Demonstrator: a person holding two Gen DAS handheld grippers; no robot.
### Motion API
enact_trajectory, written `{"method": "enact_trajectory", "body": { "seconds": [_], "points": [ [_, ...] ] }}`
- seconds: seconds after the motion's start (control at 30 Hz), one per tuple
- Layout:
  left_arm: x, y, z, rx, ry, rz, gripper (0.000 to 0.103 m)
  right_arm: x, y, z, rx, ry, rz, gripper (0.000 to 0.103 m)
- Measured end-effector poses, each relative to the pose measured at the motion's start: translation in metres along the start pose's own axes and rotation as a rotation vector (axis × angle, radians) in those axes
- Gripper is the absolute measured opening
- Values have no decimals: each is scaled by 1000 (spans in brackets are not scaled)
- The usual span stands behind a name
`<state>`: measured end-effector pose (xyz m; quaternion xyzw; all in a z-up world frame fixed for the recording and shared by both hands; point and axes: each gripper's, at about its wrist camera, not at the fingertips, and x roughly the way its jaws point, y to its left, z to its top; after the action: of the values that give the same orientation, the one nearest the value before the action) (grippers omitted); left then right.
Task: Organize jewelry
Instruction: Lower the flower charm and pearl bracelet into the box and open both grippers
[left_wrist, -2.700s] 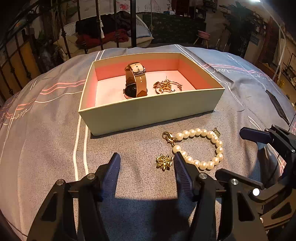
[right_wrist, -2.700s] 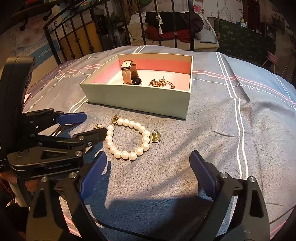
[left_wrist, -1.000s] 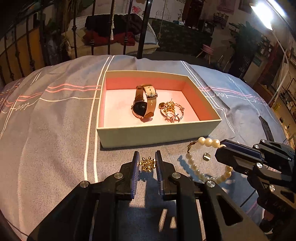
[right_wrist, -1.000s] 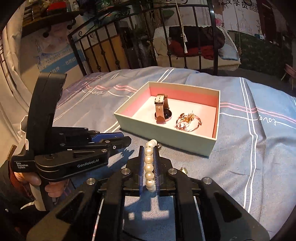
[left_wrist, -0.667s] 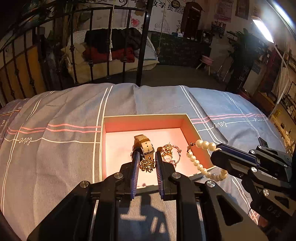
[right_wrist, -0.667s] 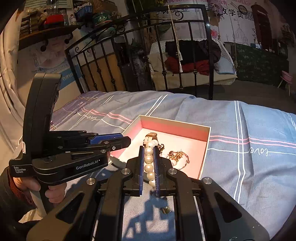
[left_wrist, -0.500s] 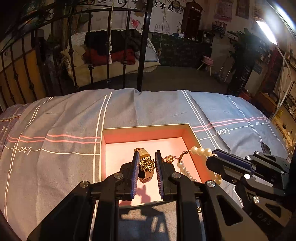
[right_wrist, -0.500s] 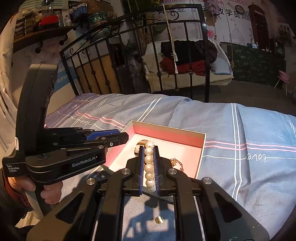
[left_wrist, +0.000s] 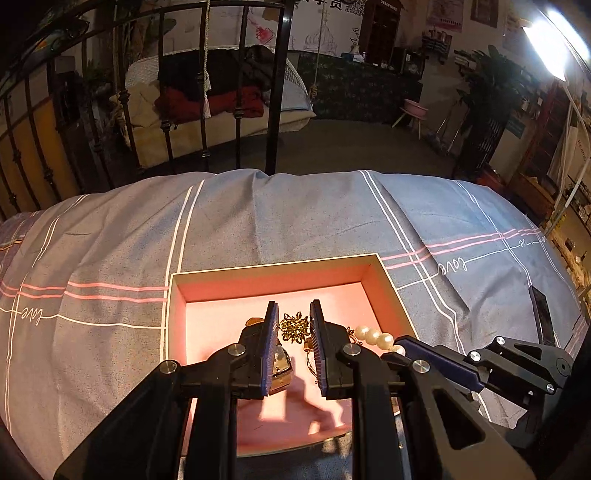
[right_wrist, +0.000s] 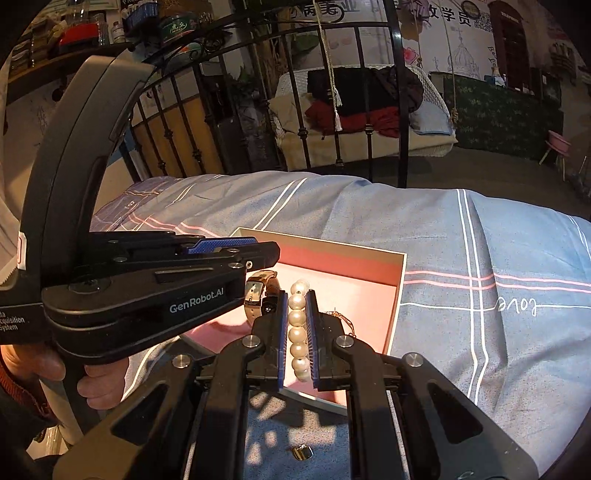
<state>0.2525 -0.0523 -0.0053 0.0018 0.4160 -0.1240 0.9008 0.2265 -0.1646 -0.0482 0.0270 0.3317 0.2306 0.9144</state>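
Note:
My left gripper (left_wrist: 293, 328) is shut on a small gold brooch (left_wrist: 294, 327) and hangs over the pink-lined box (left_wrist: 273, 284). Under its fingers lie a watch (left_wrist: 279, 363) and part of a gold bracelet (left_wrist: 310, 360). The right gripper (right_wrist: 297, 317) is shut on a pearl bracelet (right_wrist: 297, 325), also above the box (right_wrist: 354, 266); its pearls (left_wrist: 373, 336) show at the right of the left wrist view. The watch (right_wrist: 258, 295) and a thin gold bracelet (right_wrist: 343, 319) rest on the box floor. The left gripper's body (right_wrist: 147, 288) fills the left of the right wrist view.
The box sits on a grey-blue bedspread (left_wrist: 295, 221) with white and pink lines. A black iron bed rail (left_wrist: 275, 110) stands beyond the far edge. A small gold charm (right_wrist: 301, 452) dangles below the right gripper. A dark flat strip (left_wrist: 541, 321) lies on the spread at the right.
Both grippers shut on their pieces, lifted them off the bedspread and carried them forward over the box. The box has slid down towards the bottom of both views.

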Motion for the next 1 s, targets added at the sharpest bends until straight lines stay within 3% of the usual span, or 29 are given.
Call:
{"method": "enact_trajectory", "body": {
  "seconds": [1.0],
  "points": [
    [19, 8, -2, -17, 57, 2, 17, 23, 14, -11, -48, 79, 15, 10]
  ]
}}
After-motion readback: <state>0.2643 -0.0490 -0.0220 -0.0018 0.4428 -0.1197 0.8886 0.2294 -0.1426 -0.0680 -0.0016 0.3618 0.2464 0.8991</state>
